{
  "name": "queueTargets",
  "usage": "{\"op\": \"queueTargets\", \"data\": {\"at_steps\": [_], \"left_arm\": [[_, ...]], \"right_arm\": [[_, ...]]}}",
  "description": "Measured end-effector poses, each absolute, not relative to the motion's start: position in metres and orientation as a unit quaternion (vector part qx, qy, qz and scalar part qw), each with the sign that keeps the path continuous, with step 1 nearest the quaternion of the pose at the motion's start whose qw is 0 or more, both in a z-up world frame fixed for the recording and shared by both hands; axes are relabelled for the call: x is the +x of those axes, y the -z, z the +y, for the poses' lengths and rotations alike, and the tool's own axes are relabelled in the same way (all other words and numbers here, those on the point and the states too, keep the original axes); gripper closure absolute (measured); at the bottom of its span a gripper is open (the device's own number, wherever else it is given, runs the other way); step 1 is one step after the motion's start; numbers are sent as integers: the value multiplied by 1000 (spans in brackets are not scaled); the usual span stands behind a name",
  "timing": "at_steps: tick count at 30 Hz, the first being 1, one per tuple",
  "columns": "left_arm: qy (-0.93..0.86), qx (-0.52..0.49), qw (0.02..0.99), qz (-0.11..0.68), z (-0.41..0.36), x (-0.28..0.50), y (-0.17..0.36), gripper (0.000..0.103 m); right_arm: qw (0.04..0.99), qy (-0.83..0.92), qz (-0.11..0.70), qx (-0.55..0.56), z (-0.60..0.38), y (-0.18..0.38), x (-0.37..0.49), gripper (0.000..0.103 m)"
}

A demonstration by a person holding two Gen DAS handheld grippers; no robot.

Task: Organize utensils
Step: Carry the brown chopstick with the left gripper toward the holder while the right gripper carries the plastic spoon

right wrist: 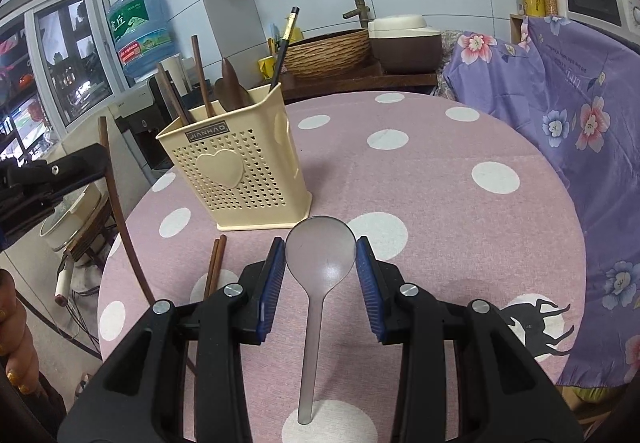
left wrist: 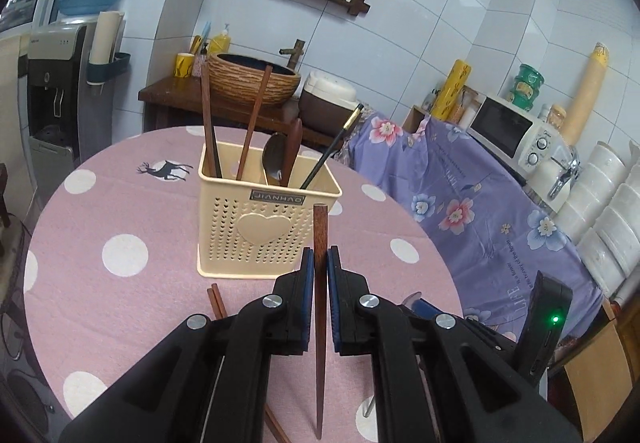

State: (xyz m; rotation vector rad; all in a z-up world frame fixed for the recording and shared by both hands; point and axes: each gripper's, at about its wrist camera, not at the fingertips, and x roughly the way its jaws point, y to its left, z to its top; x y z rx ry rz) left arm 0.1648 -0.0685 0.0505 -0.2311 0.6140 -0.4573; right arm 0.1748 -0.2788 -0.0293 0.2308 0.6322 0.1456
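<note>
The holder (left wrist: 256, 219) on the table (left wrist: 120, 203) already has several chopsticks and spoons, two chopsticks (right wrist: 214, 263) still lie before it, and the left gripper (left wrist: 319, 263) pinches a chopstick (left wrist: 320, 307) while the right gripper (right wrist: 320, 271) clasps a clear spoon (right wrist: 318, 283), both apparently next.

Left hand-held gripper (left wrist: 319, 263) clamps wooden chopstick (left wrist: 320, 323) before holder (left wrist: 264, 227)

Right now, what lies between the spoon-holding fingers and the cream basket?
In the right wrist view, bare pink cloth; a brown chopstick pair lies just left of that stretch.
</note>
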Motion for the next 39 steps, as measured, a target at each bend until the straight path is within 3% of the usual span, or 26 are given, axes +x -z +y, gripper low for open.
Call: {"op": "queueTargets", "data": {"at_steps": [18,24,34,39], "left_arm": [[228,-100,930,271,-58,176,-70,95],[234,-102,934,248,-52,181,-99,95],[218,-114,950,193,-36,221,-200,95],[171,-102,963,181,-34,246,-206,95]], "right_arm": [[944,-106,294,111,-274,-5,190,66],[952,-125,261,98,-269,-51,205,66],[978,-108,163,66,-243,-168,266,66],[987,-80,135,44,-224,-167,293,66]]}}
